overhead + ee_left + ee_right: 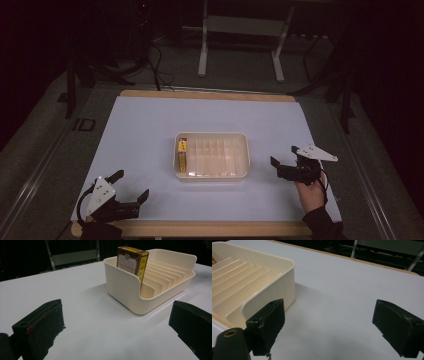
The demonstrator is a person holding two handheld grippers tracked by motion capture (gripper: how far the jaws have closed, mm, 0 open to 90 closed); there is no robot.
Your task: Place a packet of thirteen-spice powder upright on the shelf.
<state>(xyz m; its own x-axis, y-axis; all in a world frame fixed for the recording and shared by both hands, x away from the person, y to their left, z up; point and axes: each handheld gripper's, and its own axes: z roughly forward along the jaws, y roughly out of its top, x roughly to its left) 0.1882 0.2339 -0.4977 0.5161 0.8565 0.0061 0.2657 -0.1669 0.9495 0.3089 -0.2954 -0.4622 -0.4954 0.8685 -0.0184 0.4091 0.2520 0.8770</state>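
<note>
Tray (243,142) on white table (150,125), dark room.

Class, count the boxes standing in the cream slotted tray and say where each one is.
1. A single yellow and brown box stands upright in the tray, in the end slot at its left, nearest the left claw. The other slots look empty.

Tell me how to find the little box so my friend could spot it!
Start at the white table and find the cream tray in its middle, split by thin ribs into slots. The box stands on edge in the slot at the tray's left end. It is the one thing in the tray, dark red and yellow against all that cream.
</note>
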